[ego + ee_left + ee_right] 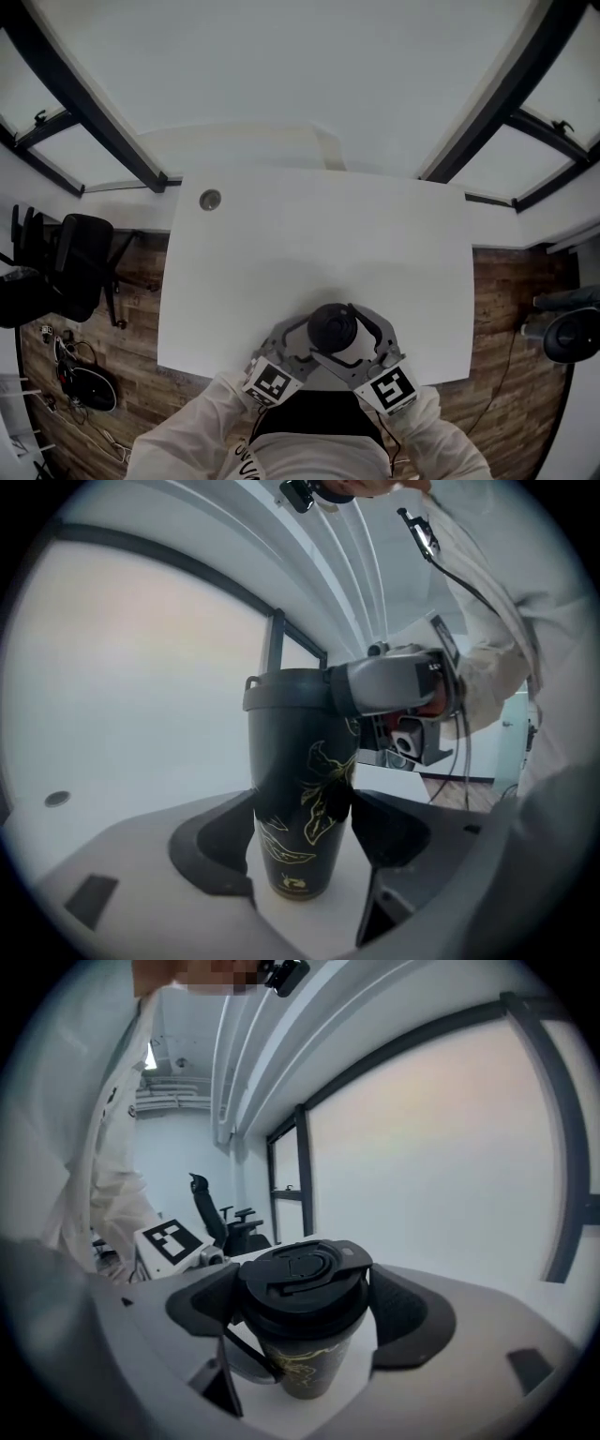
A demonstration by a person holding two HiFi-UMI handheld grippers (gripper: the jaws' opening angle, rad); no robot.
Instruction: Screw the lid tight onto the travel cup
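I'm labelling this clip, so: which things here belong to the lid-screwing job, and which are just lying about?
In the job: travel cup, lid, left gripper on the cup, right gripper on the lid, table.
Lying about: office chair, floor cables, round grommet in the tabletop.

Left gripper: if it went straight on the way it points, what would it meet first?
The travel cup: it stands between the left gripper's fingers, which look closed on its body.

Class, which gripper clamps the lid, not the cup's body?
The right gripper: its fingers clasp the black lid; the left gripper holds the travel cup's body.
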